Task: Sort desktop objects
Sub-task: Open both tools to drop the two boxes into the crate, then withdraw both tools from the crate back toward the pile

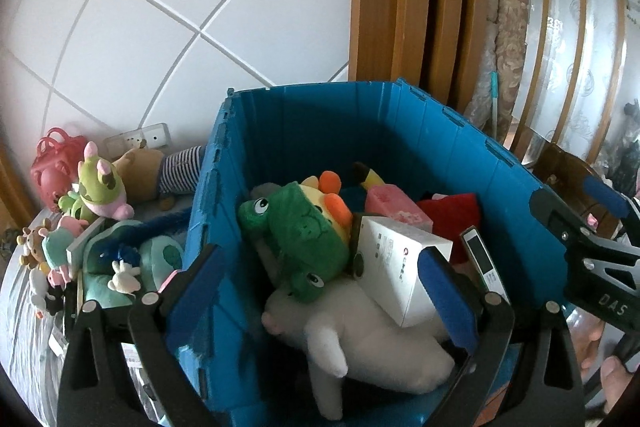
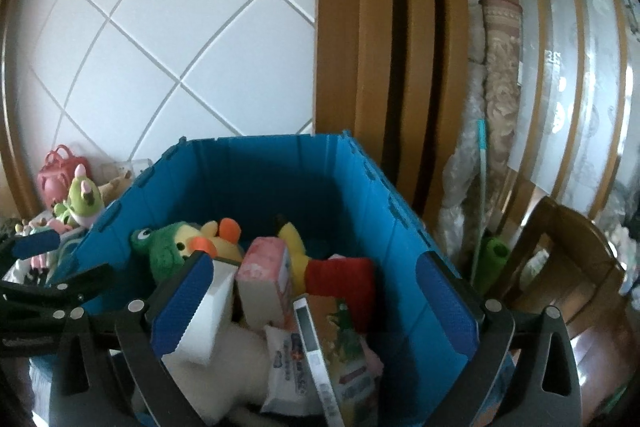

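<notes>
An open blue bin (image 1: 320, 131) (image 2: 280, 179) holds mixed things: a green frog plush (image 1: 308, 227) (image 2: 168, 255), a white plush (image 1: 372, 339), a white box (image 1: 396, 259) (image 2: 208, 307), a pink box (image 2: 266, 279), a red plush (image 2: 344, 283) and a slim white device (image 2: 314, 343). My left gripper (image 1: 320, 291) hangs open over the bin's left side, above the white plush, with nothing pressed by its pads. My right gripper (image 2: 316, 303) is open over the bin's right half, holding nothing. One blue fingertip (image 1: 604, 193) of the right gripper shows at the bin's right rim.
Left of the bin lie several plush toys, among them a green and pink one (image 1: 100, 187), and a pink bag (image 1: 56, 167). A wooden door frame (image 2: 380, 67), a rolled rug (image 2: 500, 87) and a wooden chair (image 2: 560, 267) stand right of the bin.
</notes>
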`<state>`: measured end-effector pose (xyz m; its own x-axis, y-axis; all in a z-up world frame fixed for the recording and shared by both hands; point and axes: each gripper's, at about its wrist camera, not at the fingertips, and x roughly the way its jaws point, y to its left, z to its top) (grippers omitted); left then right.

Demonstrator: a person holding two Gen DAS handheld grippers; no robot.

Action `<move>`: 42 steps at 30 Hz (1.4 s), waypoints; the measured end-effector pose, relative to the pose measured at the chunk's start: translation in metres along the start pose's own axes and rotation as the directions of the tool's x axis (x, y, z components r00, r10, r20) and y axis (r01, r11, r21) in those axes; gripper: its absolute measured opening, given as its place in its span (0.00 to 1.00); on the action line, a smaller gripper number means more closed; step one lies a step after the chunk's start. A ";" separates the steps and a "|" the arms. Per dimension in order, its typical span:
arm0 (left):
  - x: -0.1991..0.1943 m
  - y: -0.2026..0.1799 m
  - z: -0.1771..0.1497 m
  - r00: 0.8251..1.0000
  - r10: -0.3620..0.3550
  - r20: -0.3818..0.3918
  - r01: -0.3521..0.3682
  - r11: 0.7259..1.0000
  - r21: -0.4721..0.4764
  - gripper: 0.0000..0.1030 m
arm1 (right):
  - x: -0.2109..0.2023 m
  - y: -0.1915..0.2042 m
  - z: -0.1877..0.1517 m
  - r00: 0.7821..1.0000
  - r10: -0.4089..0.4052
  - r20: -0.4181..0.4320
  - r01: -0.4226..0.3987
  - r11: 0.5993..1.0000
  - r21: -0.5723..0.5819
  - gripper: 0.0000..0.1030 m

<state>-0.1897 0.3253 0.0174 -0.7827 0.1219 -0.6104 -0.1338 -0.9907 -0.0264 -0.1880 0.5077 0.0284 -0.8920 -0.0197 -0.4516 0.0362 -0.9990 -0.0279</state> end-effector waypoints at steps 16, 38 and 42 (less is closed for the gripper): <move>-0.037 0.099 -0.041 0.997 0.077 0.008 -0.076 0.994 -0.083 0.95 | -0.002 0.096 -0.018 0.993 0.105 -0.052 -0.107 0.993 -0.040 1.00; -0.115 0.384 -0.166 0.965 0.239 -0.103 -0.258 0.937 -0.237 0.95 | -0.031 0.385 -0.067 0.951 0.288 -0.112 -0.298 0.951 -0.086 1.00; -0.123 0.424 -0.187 0.952 0.279 -0.127 -0.304 0.913 -0.271 0.95 | -0.015 0.424 -0.077 0.930 0.324 -0.175 -0.342 0.936 -0.081 1.00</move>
<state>-0.0368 -0.1206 -0.0667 -0.7052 -0.1680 -0.6888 0.2803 -0.9584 -0.0532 -0.1245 0.0879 -0.0453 -0.7385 -0.3349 -0.5852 0.3752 -0.9252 0.0559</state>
